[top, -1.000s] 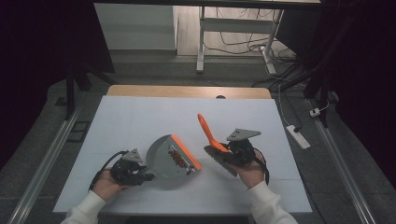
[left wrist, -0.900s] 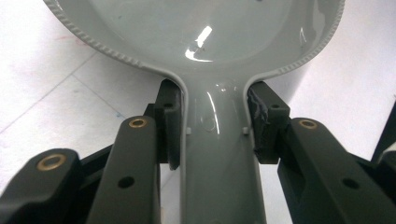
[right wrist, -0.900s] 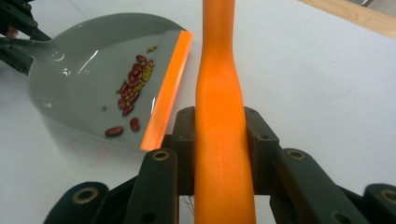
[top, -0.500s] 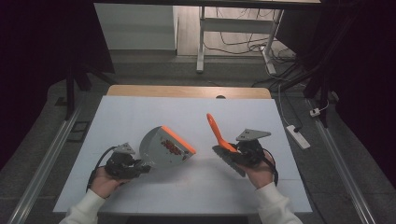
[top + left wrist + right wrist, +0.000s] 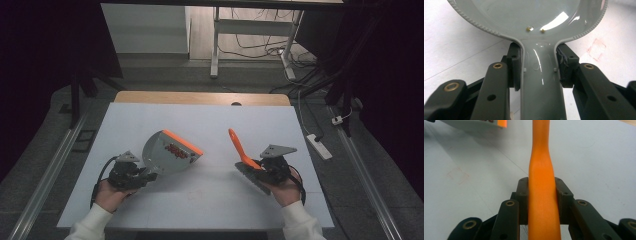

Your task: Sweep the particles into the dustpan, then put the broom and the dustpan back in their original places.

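A rectangular table with a matte white top [image 5: 210,125] carries everything. Along its 12 o'clock edge runs a bare strip of light wood [image 5: 200,98], and a small dark notch [image 5: 236,104] sits in that strip slightly toward 1 o'clock. The white surface bears thin, faint straight lines and, toward 6 o'clock, a faint red square outline [image 5: 458,175] drawn on the top itself. A grey plastic dustpan with an orange lip [image 5: 170,152] stands tilted toward 8 o'clock, and an orange-handled brush with dark bristles [image 5: 245,160] slants toward 4 o'clock; whether either touches the top cannot be told.
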